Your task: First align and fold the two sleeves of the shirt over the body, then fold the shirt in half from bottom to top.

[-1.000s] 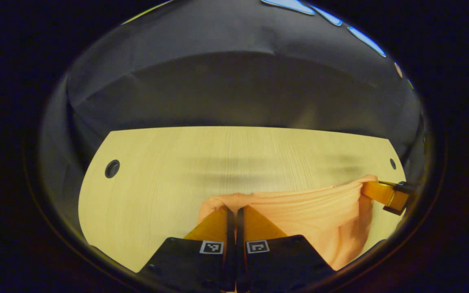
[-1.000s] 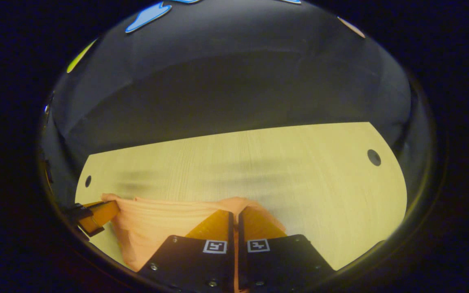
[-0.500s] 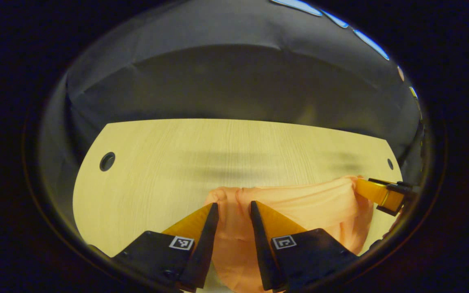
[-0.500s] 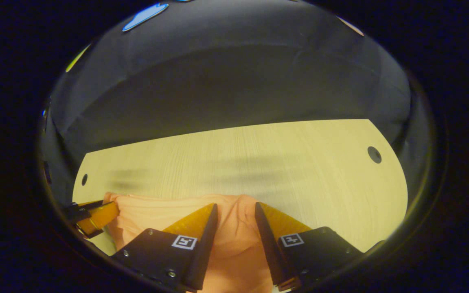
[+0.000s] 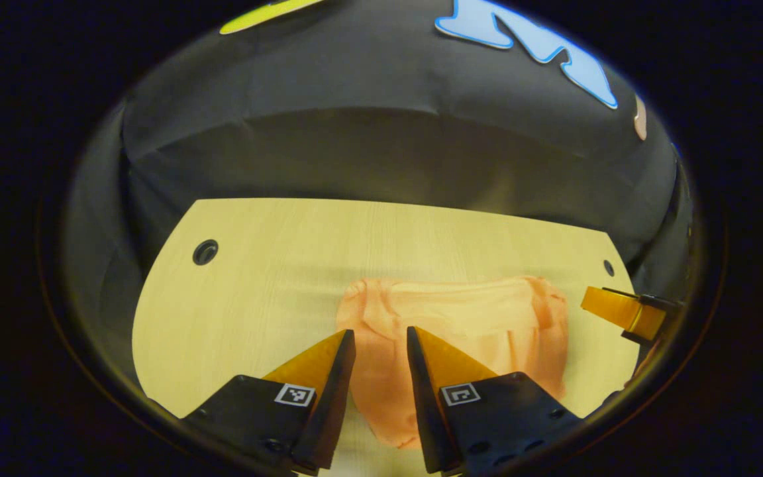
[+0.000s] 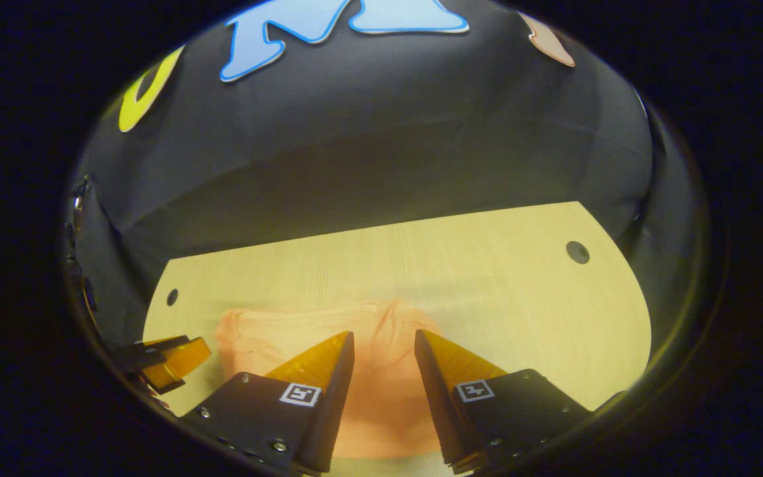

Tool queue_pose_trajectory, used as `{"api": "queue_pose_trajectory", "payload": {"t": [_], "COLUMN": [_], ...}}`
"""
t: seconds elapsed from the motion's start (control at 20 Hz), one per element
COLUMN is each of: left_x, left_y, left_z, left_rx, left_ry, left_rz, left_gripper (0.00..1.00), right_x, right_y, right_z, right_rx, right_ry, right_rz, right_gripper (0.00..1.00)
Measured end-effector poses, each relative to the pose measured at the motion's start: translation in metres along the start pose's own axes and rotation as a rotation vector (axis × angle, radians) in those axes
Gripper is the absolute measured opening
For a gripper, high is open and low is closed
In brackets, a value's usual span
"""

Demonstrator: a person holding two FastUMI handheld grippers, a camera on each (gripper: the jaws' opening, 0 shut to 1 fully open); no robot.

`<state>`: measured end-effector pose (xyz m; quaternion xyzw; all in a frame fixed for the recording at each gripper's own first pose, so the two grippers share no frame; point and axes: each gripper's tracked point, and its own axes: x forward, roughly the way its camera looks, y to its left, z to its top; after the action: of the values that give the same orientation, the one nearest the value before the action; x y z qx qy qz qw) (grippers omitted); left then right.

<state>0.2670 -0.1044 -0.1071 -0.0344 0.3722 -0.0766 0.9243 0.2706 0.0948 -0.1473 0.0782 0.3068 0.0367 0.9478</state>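
The orange shirt (image 5: 461, 324) lies folded into a compact bundle on the light wooden table (image 5: 255, 291). My left gripper (image 5: 379, 341) is open above the bundle's left end, with cloth showing in the gap and neither finger touching it. In the right gripper view the same shirt (image 6: 275, 331) lies flat, and my right gripper (image 6: 383, 341) is open over its right end. The right gripper (image 5: 623, 311) also appears at the far right of the left gripper view, apart from the cloth. The left gripper (image 6: 169, 361) appears at the lower left of the right gripper view.
The table has a round cable hole (image 5: 204, 252) near its far left corner and another (image 6: 577, 252) near its far right corner. Black cloth hangs close behind the table's far edge. Bare wood (image 6: 520, 298) lies to the right of the shirt.
Both grippers opened and let go of the shirt's edge, then drew back and up. The cloth dropped from hanging between them to lying flat on the table.
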Motion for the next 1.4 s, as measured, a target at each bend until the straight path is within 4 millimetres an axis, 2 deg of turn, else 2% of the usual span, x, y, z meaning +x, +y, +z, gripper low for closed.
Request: {"api": "queue_pose_trajectory", "payload": {"t": [0.05,0.1,0.2,0.25,0.4,0.55,0.6,0.75,0.85,0.9,0.95,1.05,1.1,1.15,1.25,1.4], "left_x": [-0.017,-0.035,-0.071,-0.088,-0.137,-0.187,-0.2,-0.236,-0.254,-0.262,-0.269,-0.277,-0.28,-0.284,-0.291,-0.302], "left_y": [-0.003,-0.005,-0.007,-0.006,-0.006,-0.005,-0.005,0.0,0.001,0.001,-0.001,-0.002,-0.003,-0.004,-0.007,-0.007], "left_z": [-0.001,-0.003,-0.007,-0.01,-0.024,-0.05,-0.06,-0.093,-0.118,-0.131,-0.143,-0.167,-0.175,-0.181,-0.188,-0.19], "left_rx": [-0.003,-0.004,-0.005,-0.001,0.015,0.023,0.026,0.044,0.046,0.041,0.037,0.032,0.029,0.027,0.03,0.036], "left_ry": [-0.008,-0.02,-0.042,-0.053,-0.072,-0.068,-0.064,-0.045,-0.02,-0.009,0.004,0.029,0.034,0.037,0.037,0.018], "left_rz": [-0.003,-0.004,-0.01,-0.007,-0.002,-0.003,-0.003,0.017,0.032,0.032,0.029,0.035,0.037,0.038,0.038,0.048], "left_gripper": [0.51,0.59,0.59,0.51,0.51,0.54,0.59,0.54,0.54,0.5,0.54,0.54,0.59,0.55,0.53,0.51], "right_x": [-0.018,-0.034,-0.067,-0.084,-0.131,-0.176,-0.189,-0.227,-0.246,-0.253,-0.258,-0.267,-0.271,-0.273,-0.278,-0.286], "right_y": [0.002,0.005,0.009,0.015,0.023,0.029,0.031,0.036,0.037,0.036,0.034,0.033,0.032,0.031,0.028,0.026], "right_z": [0.0,0.001,-0.002,-0.004,-0.016,-0.04,-0.049,-0.076,-0.091,-0.098,-0.104,-0.117,-0.123,-0.13,-0.138,-0.144], "right_rx": [0.0,-0.004,-0.02,-0.029,-0.044,-0.069,-0.082,-0.093,-0.087,-0.088,-0.091,-0.09,-0.089,-0.09,-0.091,-0.08], "right_ry": [-0.012,-0.025,-0.05,-0.063,-0.076,-0.082,-0.084,-0.099,-0.107,-0.109,-0.111,-0.105,-0.102,-0.095,-0.093,-0.093], "right_rz": [0.007,0.012,0.016,0.015,0.029,0.05,0.054,0.067,0.078,0.079,0.081,0.088,0.091,0.095,0.096,0.104], "right_gripper": [0.59,0.6,0.59,0.59,0.59,0.59,0.59,0.59,0.59,0.59,0.59,0.59,0.59,0.59,0.59,0.59]}}
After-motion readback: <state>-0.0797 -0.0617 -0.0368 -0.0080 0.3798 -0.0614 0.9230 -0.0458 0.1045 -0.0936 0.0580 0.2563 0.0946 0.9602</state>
